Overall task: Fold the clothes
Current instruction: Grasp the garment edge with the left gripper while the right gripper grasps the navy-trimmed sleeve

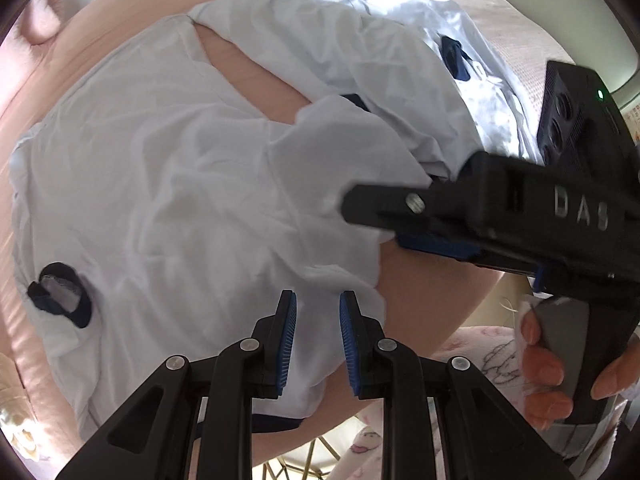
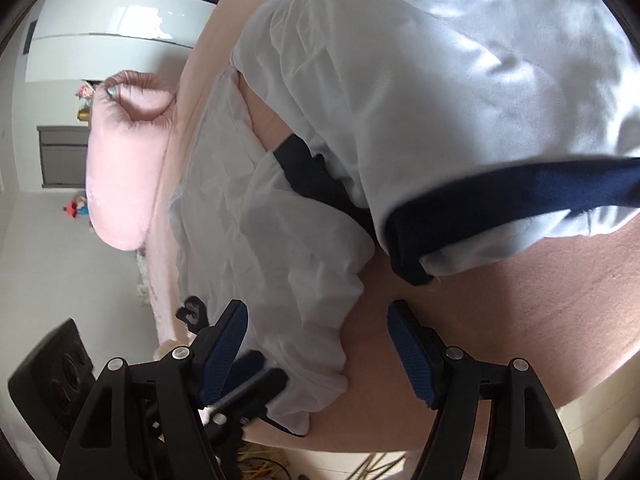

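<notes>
A white garment with navy trim lies spread and rumpled on a pink bed. A second pale-blue garment with a navy cuff lies beyond it. My left gripper is open, its blue pads either side of the white garment's near edge without pinching it. My right gripper is open wide above the white garment's edge and bare bed. In the left wrist view the right gripper reaches in from the right over the cloth, held by a hand.
A pink pillow lies at the bed's far side, with white cupboards behind. The bed's near edge drops to a floor with patterned fabric. A navy patch sits on the white garment.
</notes>
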Motion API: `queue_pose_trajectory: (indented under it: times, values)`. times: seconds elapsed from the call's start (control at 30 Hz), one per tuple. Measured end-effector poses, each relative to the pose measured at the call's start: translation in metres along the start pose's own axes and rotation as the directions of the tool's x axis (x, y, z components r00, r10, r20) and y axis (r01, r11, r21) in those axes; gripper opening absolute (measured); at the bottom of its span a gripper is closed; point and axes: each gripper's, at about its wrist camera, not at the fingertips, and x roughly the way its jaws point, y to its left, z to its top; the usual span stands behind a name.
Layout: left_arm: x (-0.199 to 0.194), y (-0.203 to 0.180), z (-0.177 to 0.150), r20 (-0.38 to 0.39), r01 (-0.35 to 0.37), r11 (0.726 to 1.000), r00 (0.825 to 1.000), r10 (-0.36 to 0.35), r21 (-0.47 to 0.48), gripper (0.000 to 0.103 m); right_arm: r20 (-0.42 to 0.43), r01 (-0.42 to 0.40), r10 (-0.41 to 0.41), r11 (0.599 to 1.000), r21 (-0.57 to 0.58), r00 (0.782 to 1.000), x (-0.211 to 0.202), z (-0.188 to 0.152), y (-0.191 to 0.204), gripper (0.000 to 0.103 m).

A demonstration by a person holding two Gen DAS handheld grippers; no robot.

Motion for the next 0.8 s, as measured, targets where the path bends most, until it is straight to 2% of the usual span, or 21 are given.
queue_pose_trajectory:
  times: [0.17, 0.23, 0.3, 0.4, 0.47, 0.53, 0.6, 0.67, 0.8]
  values:
    - [0.011, -0.016, 0.006, 0.014, -0.064, 0.996, 0.998, 0.063, 0.067, 0.02, 0.022, -0.073, 0.072, 0.995, 0.072, 0.997, 0.008, 0.006, -0.007, 0.072]
    - [0.018, -0.021, 0.009, 0.022, -0.085, 0.992, 0.996, 0.084, 0.088, 0.02, 0.042, -0.096, 0.093, 0.991, 0.091, 0.995, 0.008, 0.007, -0.01, 0.062]
    - [0.027, -0.02, 0.011, 0.02, -0.093, 0.992, 0.996, 0.091, 0.089, 0.02, 0.049, -0.088, 0.083, 0.991, 0.097, 0.995, 0.009, 0.008, -0.012, 0.046]
    - [0.035, -0.013, 0.012, 0.035, -0.065, 0.995, 0.997, 0.062, 0.072, 0.021, 0.038, -0.057, 0.054, 0.995, 0.085, 0.998, 0.011, 0.008, -0.013, 0.031]
    - [0.037, -0.006, 0.012, 0.043, -0.033, 0.998, 0.999, 0.031, 0.053, 0.022, 0.034, -0.063, 0.061, 0.996, 0.07, 0.998, 0.008, 0.009, -0.014, 0.025]
    - [0.038, 0.003, 0.01, 0.058, 0.019, 0.999, 0.998, -0.02, 0.027, 0.023, 0.037, -0.07, 0.068, 0.996, 0.048, 0.997, 0.008, 0.009, -0.01, 0.025]
    - [0.037, 0.004, 0.007, 0.079, 0.036, 0.998, 0.996, -0.039, 0.046, 0.024, 0.04, -0.072, 0.071, 0.997, 0.038, 0.997, 0.008, 0.009, -0.007, 0.025]
    - [0.036, 0.0, 0.002, 0.109, 0.015, 0.997, 0.994, -0.024, 0.079, 0.025, 0.036, -0.089, 0.088, 0.995, 0.045, 0.995, 0.009, 0.009, -0.008, 0.025]
    - [0.036, -0.019, -0.001, 0.137, -0.107, 0.981, 0.987, 0.085, 0.159, 0.028, 0.052, -0.095, 0.094, 0.995, 0.032, 0.994, 0.005, 0.008, -0.005, 0.025]
